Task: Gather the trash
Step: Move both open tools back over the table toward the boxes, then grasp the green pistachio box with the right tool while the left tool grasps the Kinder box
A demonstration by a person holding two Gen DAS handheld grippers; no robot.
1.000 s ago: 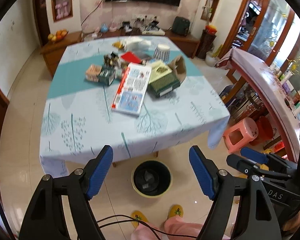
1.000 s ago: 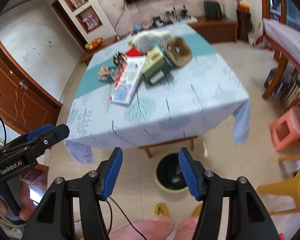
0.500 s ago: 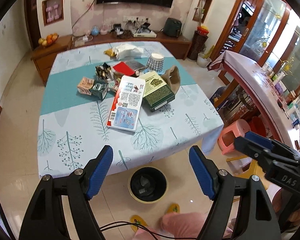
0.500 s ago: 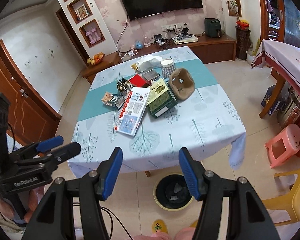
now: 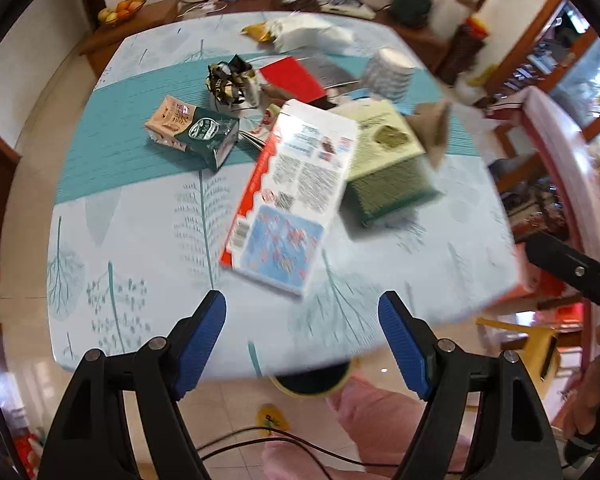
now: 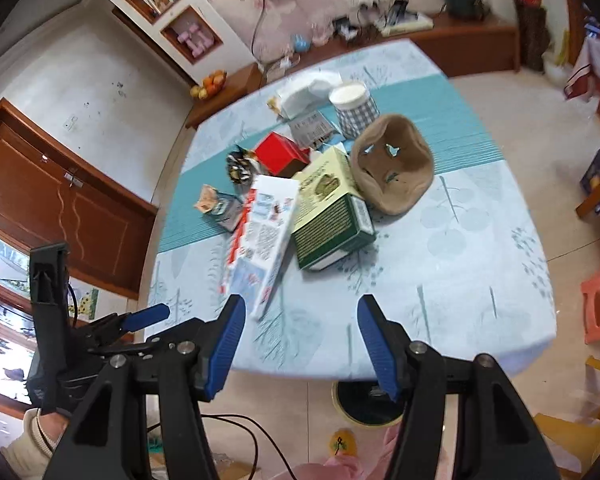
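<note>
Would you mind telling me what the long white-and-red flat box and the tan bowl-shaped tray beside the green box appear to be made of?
The long white-and-red flat box looks like printed cardboard: crisp folded edges, text and pictures on a smooth face. The tan bowl-shaped tray looks like moulded paper pulp, probably: matte, uneven brown surface with punched holes, though blur leaves this open.

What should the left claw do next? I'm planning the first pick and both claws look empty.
Probably bring the open left claw down onto the near end of the long white box; it lies nearest on the table, above the bin.
</note>
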